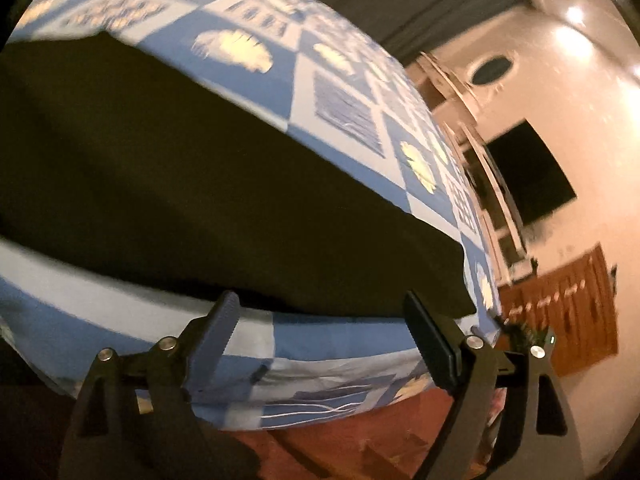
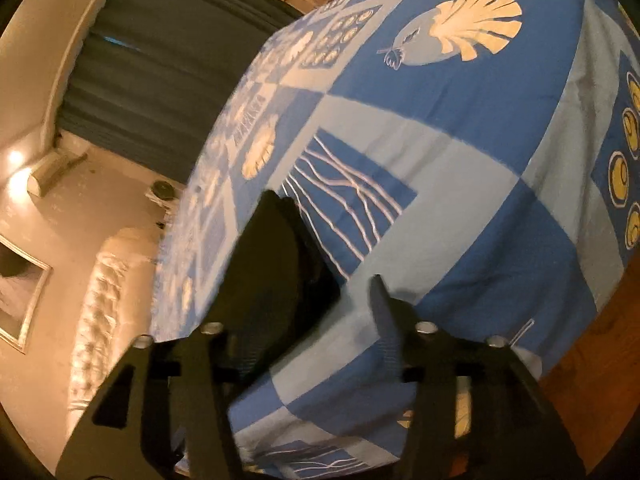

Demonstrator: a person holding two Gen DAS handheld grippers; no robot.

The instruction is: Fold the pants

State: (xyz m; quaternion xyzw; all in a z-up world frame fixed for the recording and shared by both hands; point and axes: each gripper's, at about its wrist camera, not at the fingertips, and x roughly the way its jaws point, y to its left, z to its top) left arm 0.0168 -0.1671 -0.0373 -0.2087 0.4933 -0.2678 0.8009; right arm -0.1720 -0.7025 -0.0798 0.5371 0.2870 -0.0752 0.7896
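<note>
left wrist view: left gripper (image 1: 320,312) spread wide, nothing between its fingers, the dark pants (image 1: 192,184) flat on the bed (image 1: 344,80) just past the tips. right gripper (image 2: 324,280) also open, pants (image 2: 280,272) beside its left finger, unpinched.

Blue shell-patterned bedspread (image 2: 460,128), dark curtains (image 2: 160,80), pale walls (image 1: 580,128), reddish floor (image 1: 340,448).

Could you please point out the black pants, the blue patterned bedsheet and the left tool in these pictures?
black pants (image 1: 192,184), left wrist view, middle of the dark cloth.
blue patterned bedsheet (image 2: 460,120), right wrist view, bare blue square.
left tool (image 1: 320,312), left wrist view, midway between its open fingertips.
</note>
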